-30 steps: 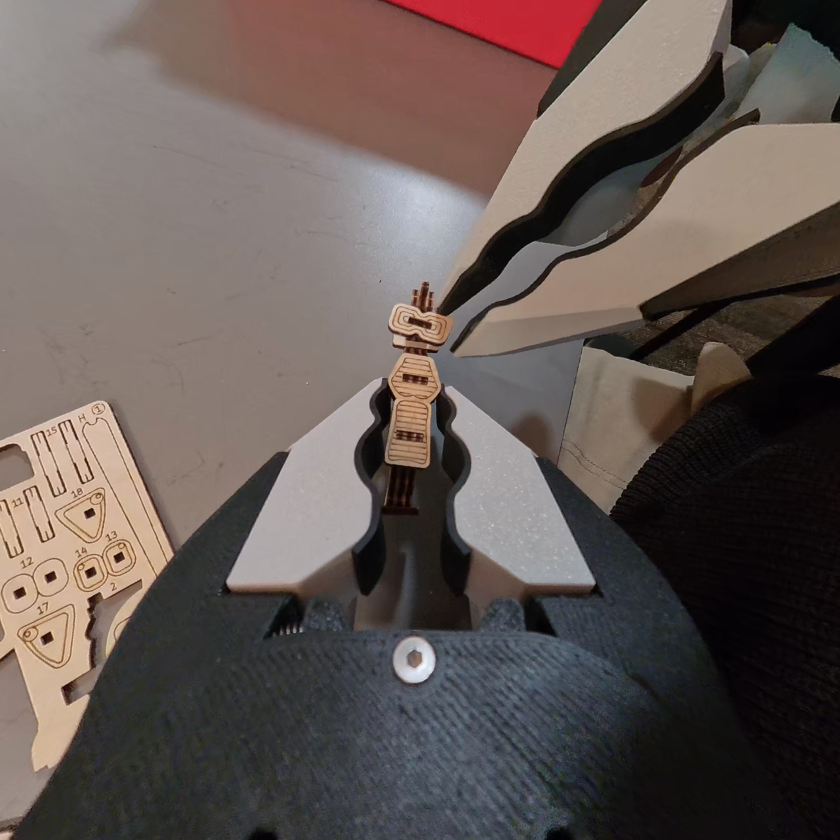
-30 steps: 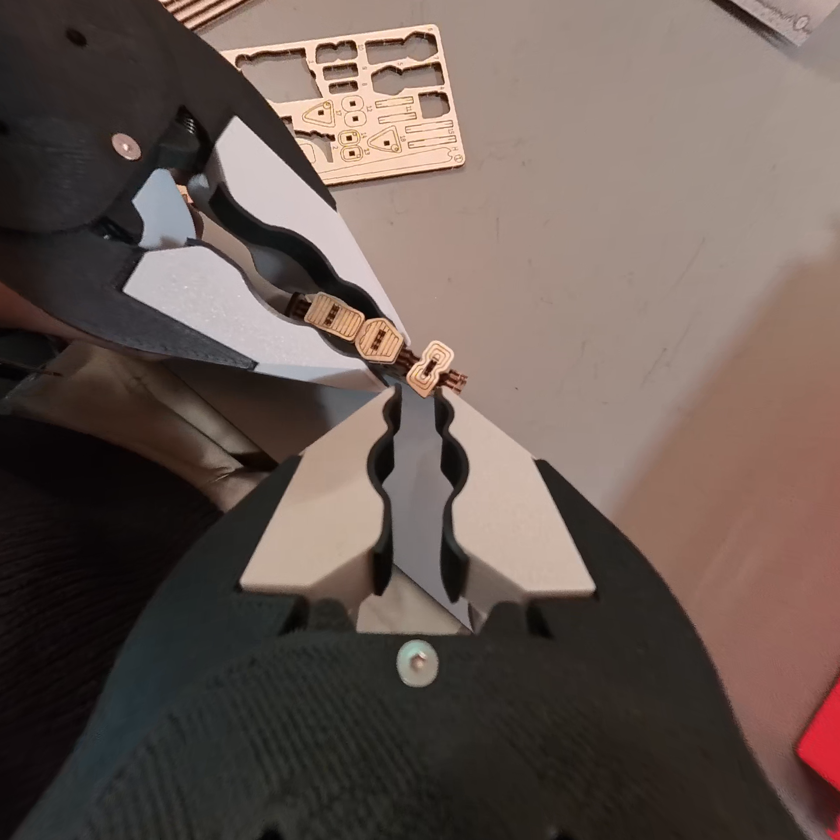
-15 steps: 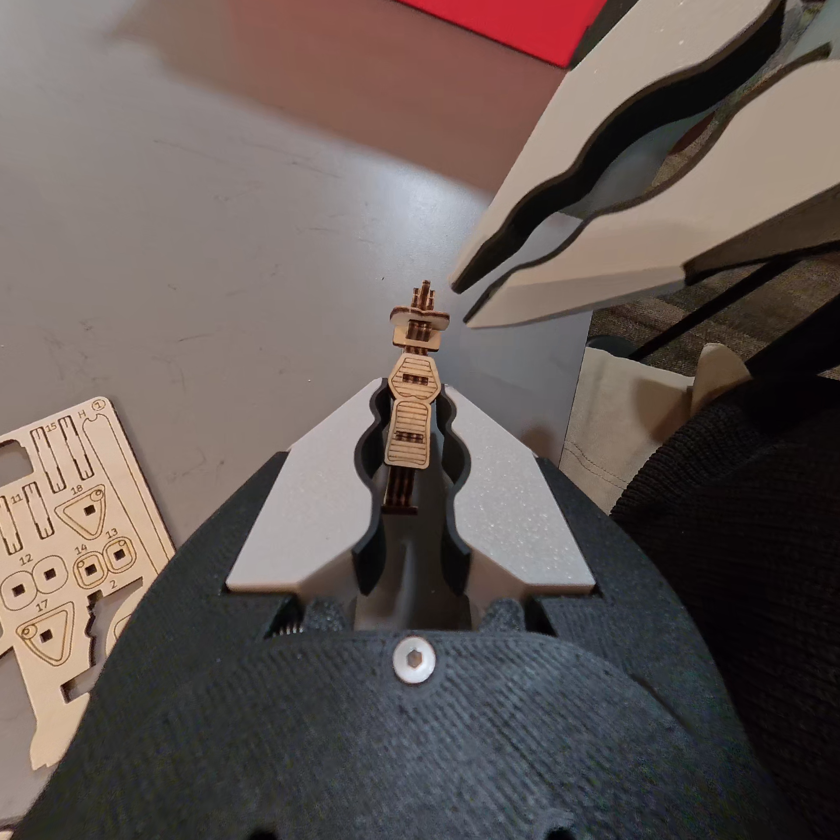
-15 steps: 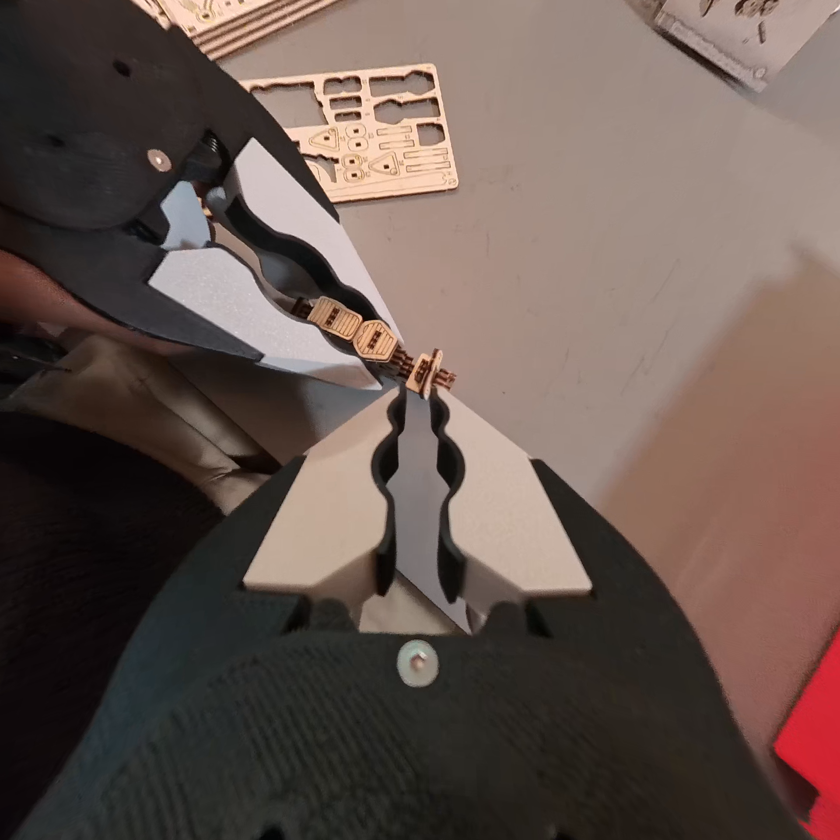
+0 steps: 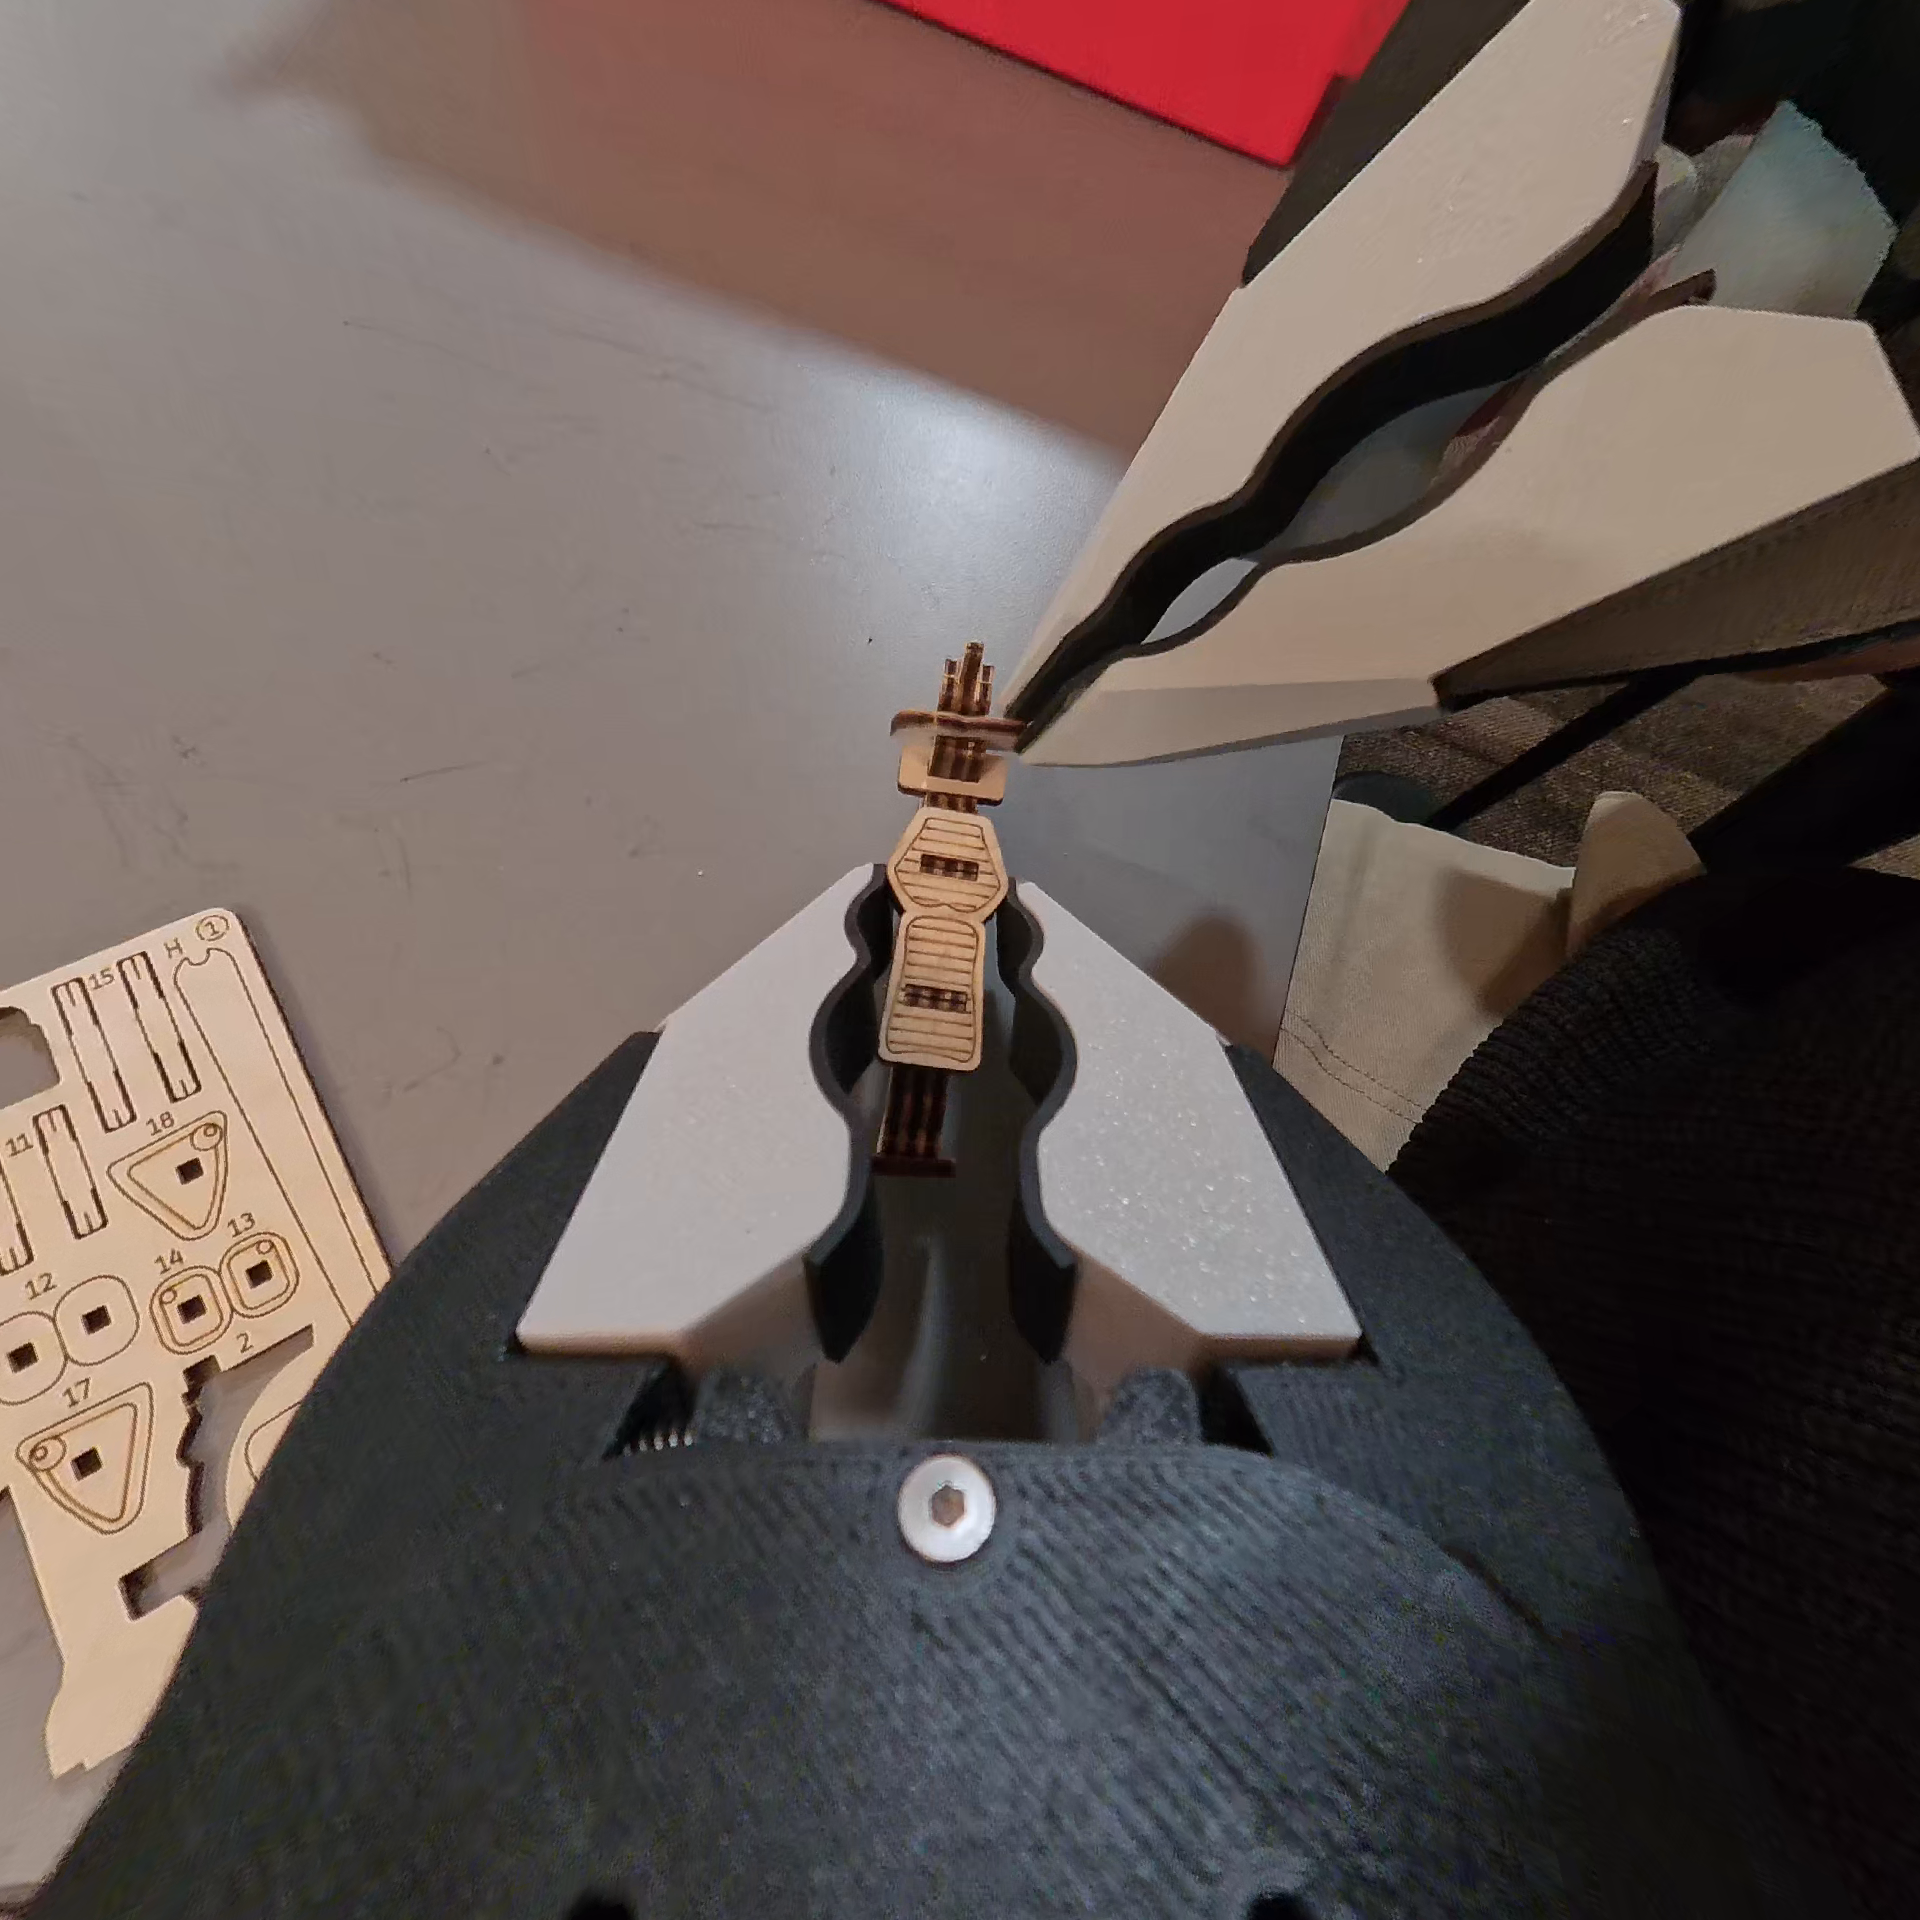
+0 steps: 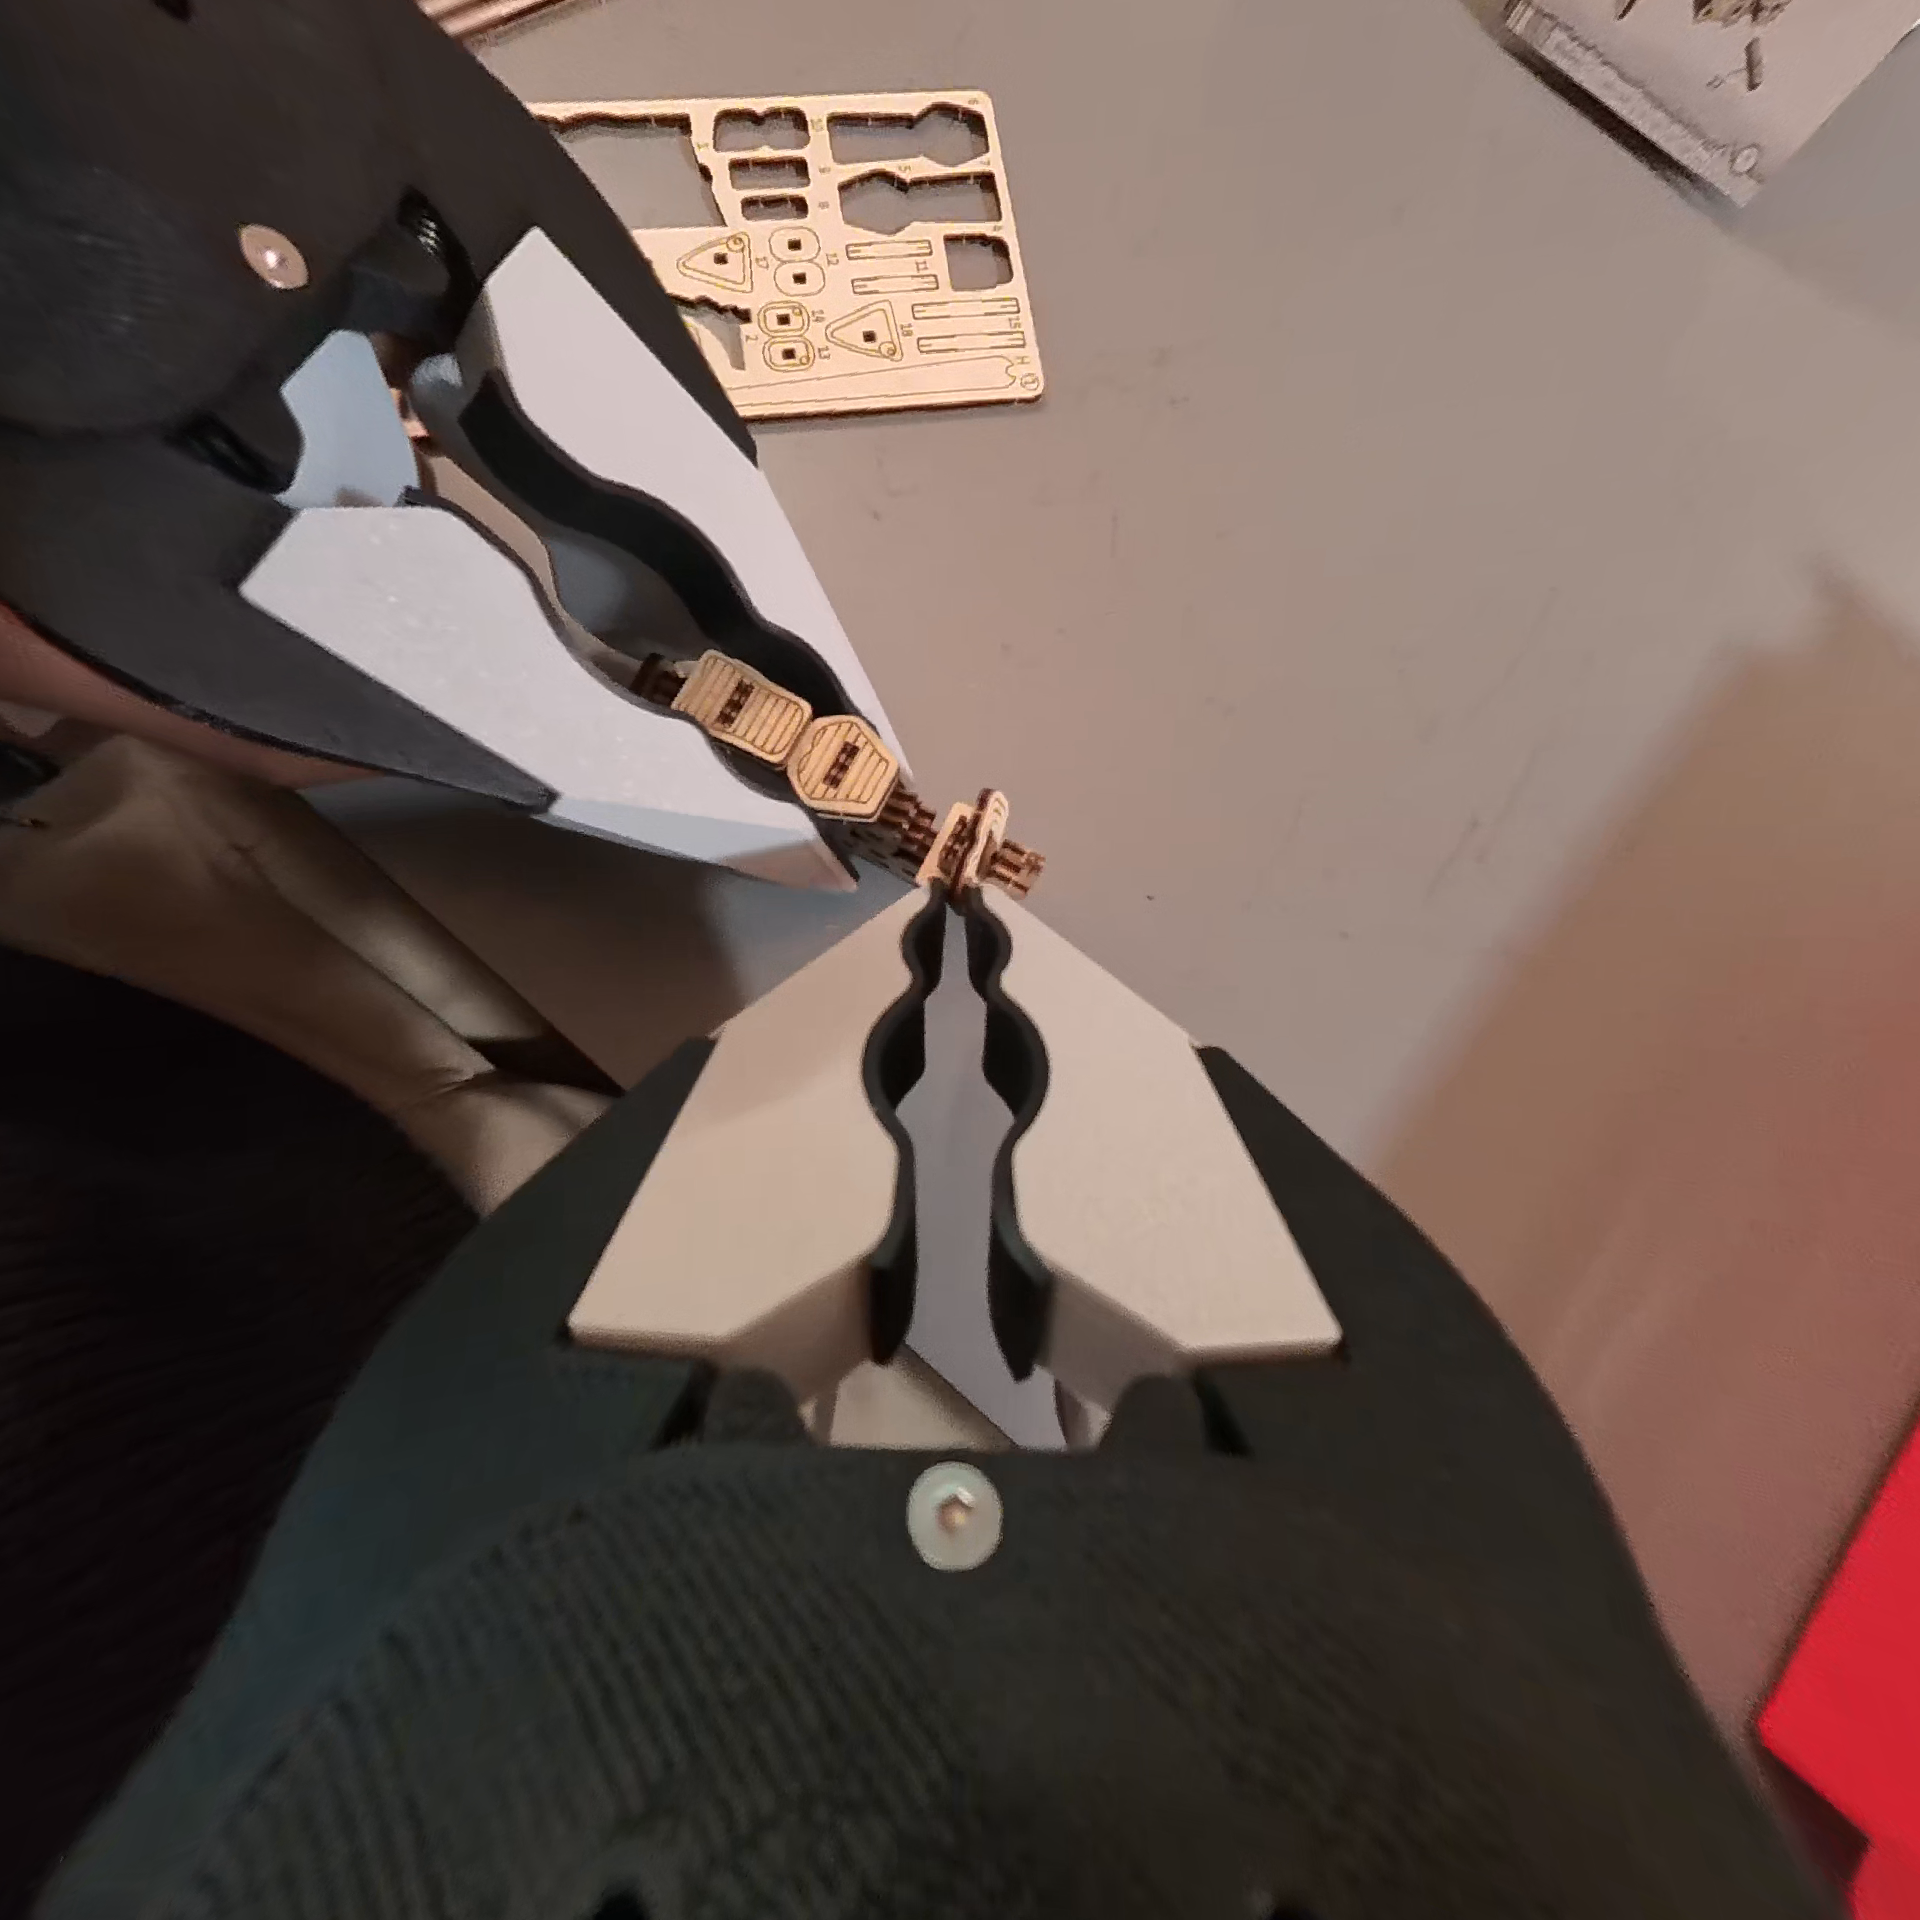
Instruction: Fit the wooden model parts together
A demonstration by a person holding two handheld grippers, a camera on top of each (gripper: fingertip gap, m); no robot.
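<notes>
The left gripper [image 5: 943, 894] is clamped on a slim laser-cut wooden model assembly [image 5: 935, 935] – dark slotted strips carrying 2 pale engraved plates. The assembly projects past the fingertips, above the matte grey tabletop [image 5: 468, 520]. Near its far end sits a small pale wooden cross plate [image 6: 971, 847]; the right gripper [image 6: 951, 902] is pinched on this plate's edge, fingertips nearly together. Beyond the assembly on the tabletop lies a flat pale wooden parts sheet [image 6: 883, 260] with cut-outs. A red flat object [image 5: 1122, 62] lies at the tabletop's far edge, its tint reflected on the surface. A black knitted sleeve [image 5: 1662, 1195] and beige fabric [image 5: 1403, 987] lie beside the assembly.
</notes>
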